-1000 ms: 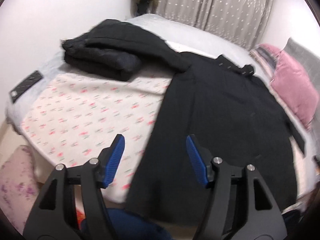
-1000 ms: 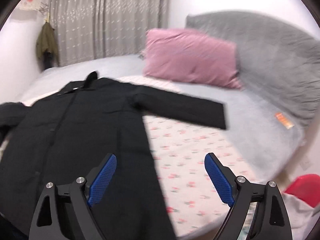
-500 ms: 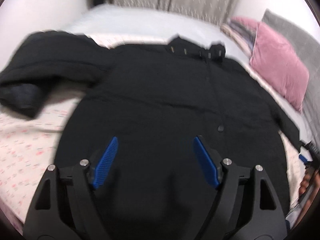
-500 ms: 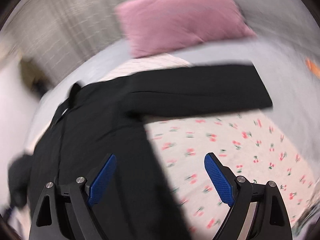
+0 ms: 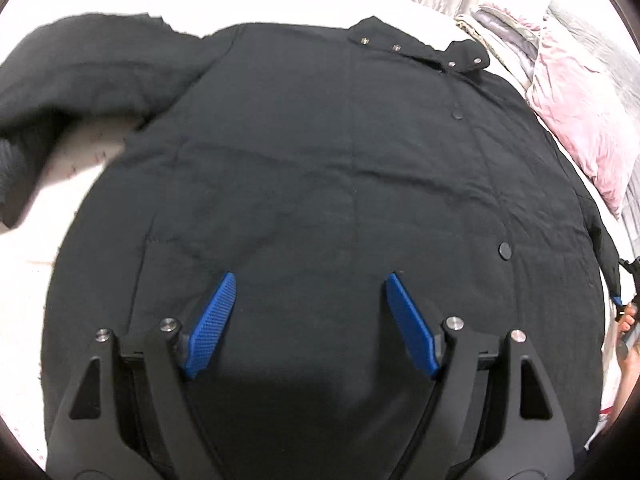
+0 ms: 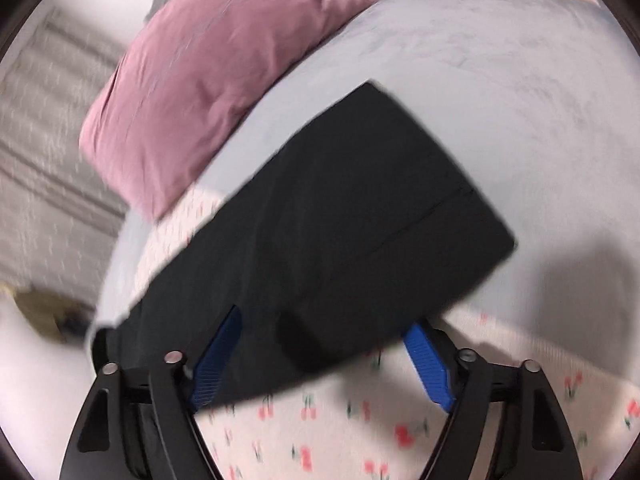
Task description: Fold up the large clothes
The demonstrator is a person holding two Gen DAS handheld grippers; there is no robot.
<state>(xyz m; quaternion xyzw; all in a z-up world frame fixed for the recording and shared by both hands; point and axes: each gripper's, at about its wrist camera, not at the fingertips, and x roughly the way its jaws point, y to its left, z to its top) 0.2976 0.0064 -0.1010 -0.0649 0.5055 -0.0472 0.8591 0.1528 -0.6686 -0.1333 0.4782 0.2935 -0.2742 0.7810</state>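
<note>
Two tools are hovering over a black coat (image 5: pixel 320 160) that is lying spread flat on the bed (image 6: pixel 500 80). The left tool (image 5: pixel 310 284) is hanging with its blue fingers (image 5: pixel 212 320) wide apart and gripping nothing, and the coat's body is filling the view straight ahead of it and beneath it. The collar (image 5: pixel 420 46), with its metal snaps, is lying far ahead and slightly to the right of this tool, while one sleeve (image 5: pixel 80 76) is running off to the far left, where its end is being cut off by the edge of the view.

The right tool (image 6: pixel 324 324) is also standing wide apart and empty. The other sleeve (image 6: pixel 340 220) is lying directly ahead of it, stretching away toward the upper right, and its cuff (image 6: pixel 448 168) is resting on the grey blanket. A pink pillow (image 6: pixel 200 80) is sitting further ahead and to the left. The cherry-print sheet (image 6: pixel 360 440) is showing beneath and to the right of this tool. The right view is blurring, so whether the fingertips are touching the sleeve is hard to make out.
</note>
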